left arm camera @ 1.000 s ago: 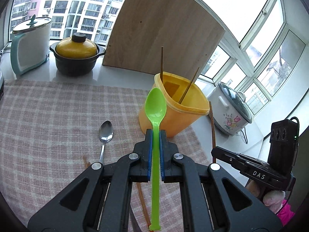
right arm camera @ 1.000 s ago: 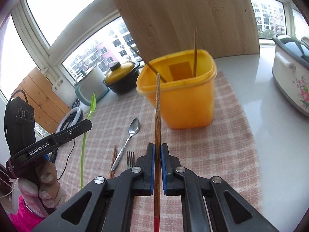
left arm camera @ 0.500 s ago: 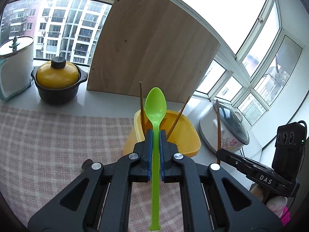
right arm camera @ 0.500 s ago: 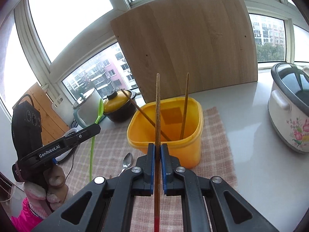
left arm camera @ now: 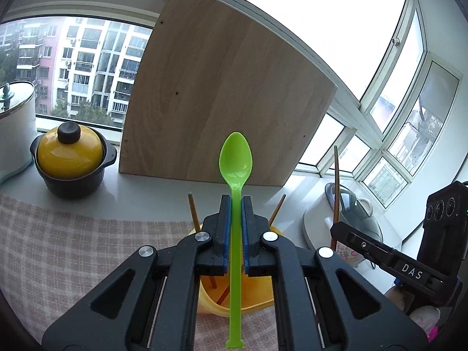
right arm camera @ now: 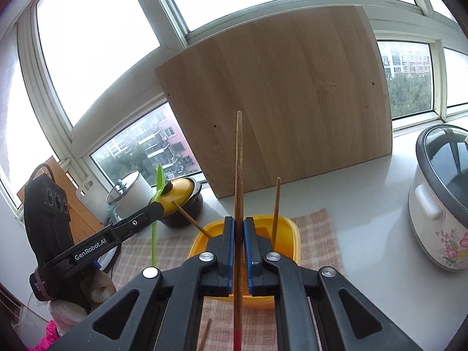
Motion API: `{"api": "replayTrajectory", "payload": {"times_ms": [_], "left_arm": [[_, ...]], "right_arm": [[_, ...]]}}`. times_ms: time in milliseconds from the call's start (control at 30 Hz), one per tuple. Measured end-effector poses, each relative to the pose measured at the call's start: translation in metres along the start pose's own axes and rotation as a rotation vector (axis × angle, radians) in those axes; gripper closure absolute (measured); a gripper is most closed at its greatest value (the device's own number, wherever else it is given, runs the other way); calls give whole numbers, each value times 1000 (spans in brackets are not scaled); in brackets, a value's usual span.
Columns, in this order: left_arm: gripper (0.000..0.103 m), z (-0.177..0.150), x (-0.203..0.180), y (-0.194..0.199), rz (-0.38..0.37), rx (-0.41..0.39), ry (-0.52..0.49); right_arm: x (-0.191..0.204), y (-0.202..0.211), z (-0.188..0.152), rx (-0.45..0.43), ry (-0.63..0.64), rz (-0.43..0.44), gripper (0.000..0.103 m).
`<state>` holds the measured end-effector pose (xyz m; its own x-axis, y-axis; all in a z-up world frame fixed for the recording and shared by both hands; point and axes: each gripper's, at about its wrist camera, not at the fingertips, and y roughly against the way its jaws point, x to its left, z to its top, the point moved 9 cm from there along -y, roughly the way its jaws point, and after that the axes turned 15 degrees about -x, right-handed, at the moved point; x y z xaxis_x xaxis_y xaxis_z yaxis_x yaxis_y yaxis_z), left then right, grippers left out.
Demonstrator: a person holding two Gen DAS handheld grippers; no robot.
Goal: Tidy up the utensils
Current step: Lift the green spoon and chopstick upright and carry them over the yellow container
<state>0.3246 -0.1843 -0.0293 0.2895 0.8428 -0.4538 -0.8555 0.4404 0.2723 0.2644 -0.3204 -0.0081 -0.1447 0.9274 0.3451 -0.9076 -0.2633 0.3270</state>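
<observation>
One green spoon (left arm camera: 235,158) is clamped upright in the left claw (left arm camera: 236,201), one chopstick (right arm camera: 239,158) in the right claw (right arm camera: 239,222), above the yellow bin (right arm camera: 294,235), where two chopsticks (right arm camera: 275,207) are held.

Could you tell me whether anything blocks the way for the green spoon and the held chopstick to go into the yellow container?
Nothing covers the yellow container; its mouth is open. Only two chopsticks already lean inside it. The green spoon and held chopstick must slip between them.
</observation>
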Motion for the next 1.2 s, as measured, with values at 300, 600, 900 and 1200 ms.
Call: {"api": "replayTrajectory", "payload": {"times_ms": [300, 600, 900, 1200], "left_arm": [[99, 3, -4, -25, 16, -22, -34], [99, -1, -10, -39, 41, -65, -92], [99, -16, -12, -47, 48, -68, -131], [99, -23, -6, -45, 42, -55, -130]], "right_arm": [[-2, -21, 12, -43, -15, -18, 99], [-1, -40, 22, -95, 2, -33, 99], [-7, -60, 3, -66, 14, -55, 99], [-13, -59, -11, -31, -5, -38, 99]]}}
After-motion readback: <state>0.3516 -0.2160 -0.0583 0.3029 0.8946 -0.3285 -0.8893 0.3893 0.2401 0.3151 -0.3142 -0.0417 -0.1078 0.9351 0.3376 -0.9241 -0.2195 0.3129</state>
